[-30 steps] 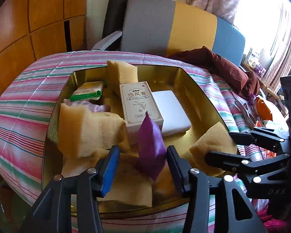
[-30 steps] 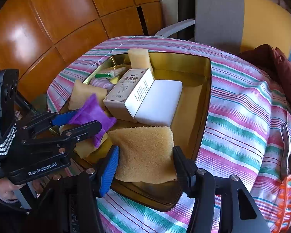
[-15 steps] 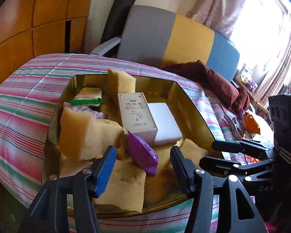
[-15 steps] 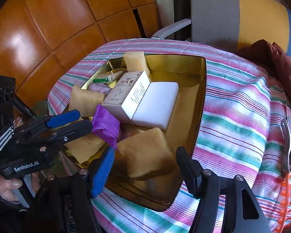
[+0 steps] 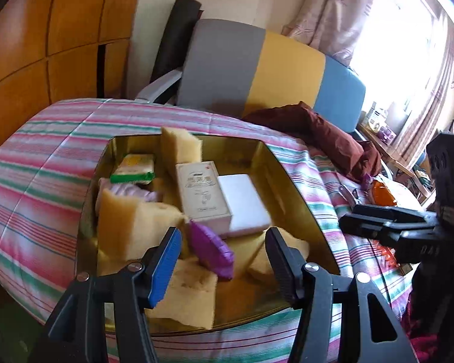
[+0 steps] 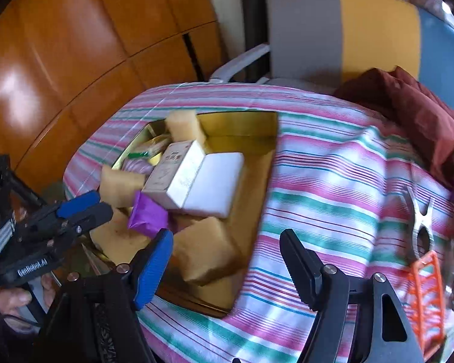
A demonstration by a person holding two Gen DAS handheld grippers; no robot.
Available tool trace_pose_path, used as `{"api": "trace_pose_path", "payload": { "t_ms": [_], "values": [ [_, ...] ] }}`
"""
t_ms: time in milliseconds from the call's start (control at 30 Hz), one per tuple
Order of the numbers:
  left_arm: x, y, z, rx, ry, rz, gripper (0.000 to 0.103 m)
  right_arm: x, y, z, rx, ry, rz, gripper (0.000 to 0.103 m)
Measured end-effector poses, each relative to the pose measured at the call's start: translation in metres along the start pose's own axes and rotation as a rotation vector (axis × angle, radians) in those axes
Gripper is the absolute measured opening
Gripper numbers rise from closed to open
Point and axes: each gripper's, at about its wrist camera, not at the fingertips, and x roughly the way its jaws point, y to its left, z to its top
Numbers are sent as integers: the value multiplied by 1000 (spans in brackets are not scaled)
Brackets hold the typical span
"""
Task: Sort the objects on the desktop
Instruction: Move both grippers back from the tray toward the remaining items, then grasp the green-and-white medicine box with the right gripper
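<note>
A gold tray (image 5: 290, 178) (image 6: 242, 124) on the striped cloth holds several tan sponges, a cream box (image 5: 201, 193), a white block (image 5: 242, 202) and a green-edged packet (image 5: 133, 168). A purple pouch (image 5: 210, 252) (image 6: 148, 216) lies loose in the tray below my left gripper (image 5: 224, 260) (image 6: 101, 204), whose open jaws stand apart from it. My right gripper (image 6: 227, 266) (image 5: 348, 216) hovers over the tray's near corner with its jaws opening. A tan sponge (image 6: 202, 251) rests in the tray beneath them, untouched.
Metal pliers (image 6: 420, 227) and an orange plastic piece (image 6: 423, 290) lie on the striped cloth (image 6: 333, 181) right of the tray. A maroon cloth (image 5: 324, 133) is heaped at the back right. A grey, yellow and blue chair (image 5: 257, 66) stands behind the table.
My left gripper let go of the purple pouch, which tipped flat into the tray. My right gripper released the tan sponge into the tray. Both grippers widened and drew up and back.
</note>
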Motion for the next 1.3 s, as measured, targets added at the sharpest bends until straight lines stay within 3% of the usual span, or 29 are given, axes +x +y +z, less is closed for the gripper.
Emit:
{"api": "trace_pose_path", "payload": {
  "t_ms": [167, 333, 533, 700, 933, 1067, 1300],
  "values": [
    [0, -14, 3, 30, 7, -32, 58, -32, -31, -3, 49, 20, -87, 66],
    [3, -32, 5, 63, 23, -72, 59, -70, -83, -28, 62, 82, -228, 65],
    [12, -58, 6, 115, 55, -123, 59, -110, -172, -72, 165, 212, -372, 65],
    [18, -88, 7, 186, 81, -163, 59, -114, -210, -91, 194, 319, -435, 65],
    [29, -122, 6, 258, 120, -203, 59, -90, -230, -104, 154, 489, -429, 54],
    [36, -142, 10, 288, 133, -236, 59, -81, -231, -107, 122, 547, -428, 50],
    [53, -177, 20, 332, 158, -292, 59, -71, -237, -108, 94, 605, -430, 33]
  ]
}}
